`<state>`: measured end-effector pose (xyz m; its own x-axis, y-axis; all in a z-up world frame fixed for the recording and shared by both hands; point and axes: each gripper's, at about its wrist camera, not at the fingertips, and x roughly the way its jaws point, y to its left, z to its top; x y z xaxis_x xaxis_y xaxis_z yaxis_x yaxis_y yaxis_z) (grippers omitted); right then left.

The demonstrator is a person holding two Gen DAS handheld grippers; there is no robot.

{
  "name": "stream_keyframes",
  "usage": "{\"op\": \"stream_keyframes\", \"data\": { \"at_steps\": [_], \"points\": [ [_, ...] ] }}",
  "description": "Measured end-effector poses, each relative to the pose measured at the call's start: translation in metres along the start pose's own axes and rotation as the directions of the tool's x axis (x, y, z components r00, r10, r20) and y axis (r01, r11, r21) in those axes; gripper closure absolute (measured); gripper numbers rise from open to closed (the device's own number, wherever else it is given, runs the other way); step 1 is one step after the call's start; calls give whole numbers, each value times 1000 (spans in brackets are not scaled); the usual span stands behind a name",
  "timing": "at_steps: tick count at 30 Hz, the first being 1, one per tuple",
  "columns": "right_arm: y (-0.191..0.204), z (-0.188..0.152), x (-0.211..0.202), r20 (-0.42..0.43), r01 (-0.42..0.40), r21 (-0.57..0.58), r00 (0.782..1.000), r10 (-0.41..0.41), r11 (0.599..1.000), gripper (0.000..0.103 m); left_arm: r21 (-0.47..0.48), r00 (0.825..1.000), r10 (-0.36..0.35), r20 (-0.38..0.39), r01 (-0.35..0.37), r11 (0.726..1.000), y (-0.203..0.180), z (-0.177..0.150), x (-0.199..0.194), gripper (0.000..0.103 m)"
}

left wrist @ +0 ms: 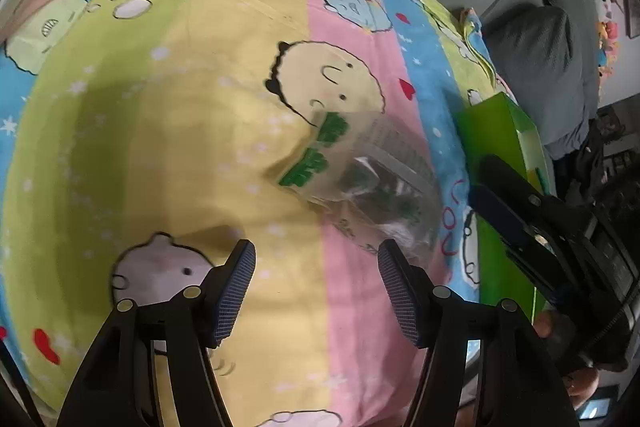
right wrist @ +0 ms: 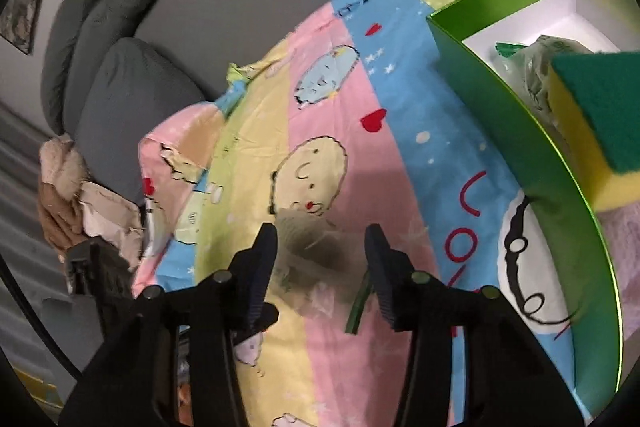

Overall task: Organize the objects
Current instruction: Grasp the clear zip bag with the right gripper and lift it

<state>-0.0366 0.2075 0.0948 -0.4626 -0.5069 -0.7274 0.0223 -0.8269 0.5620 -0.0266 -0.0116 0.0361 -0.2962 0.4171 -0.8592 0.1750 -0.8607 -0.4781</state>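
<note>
Cartoon-print sheet w/ left gripper over it, jaws apart, nothing between. Clear plastic bag lies on sheet, left of green box. Right gripper clamps a clear bag; sponge inside box.

Wide bare stretch of patterned sheet ahead of left tongs, open passage. Clear packet lies to its right, partly blocking. Green box walls the right edge; sponge and bag crowd inside.
</note>
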Motion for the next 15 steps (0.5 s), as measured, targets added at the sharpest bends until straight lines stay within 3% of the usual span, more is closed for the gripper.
{"op": "stream_keyframes", "data": {
  "at_steps": [3,6,11,15],
  "points": [
    [0,2,11,-31,-6,6,1000,6,1000,43,13,1000,-15,2,15,1000,-6,-1,2,39],
    [-1,3,22,-69,-60,44,996,63,997,42,25,1000,17,-5,-17,1000,-10,-1,6,39],
    [8,1,30,-84,-20,0,996,20,1000,42,19,993,117,26,-118,993,-6,-1,7,39],
    [9,-5,29,-100,-40,-8,994,39,999,42,-9,992,117,48,-116,993,2,2,4,39]
  ]
}}
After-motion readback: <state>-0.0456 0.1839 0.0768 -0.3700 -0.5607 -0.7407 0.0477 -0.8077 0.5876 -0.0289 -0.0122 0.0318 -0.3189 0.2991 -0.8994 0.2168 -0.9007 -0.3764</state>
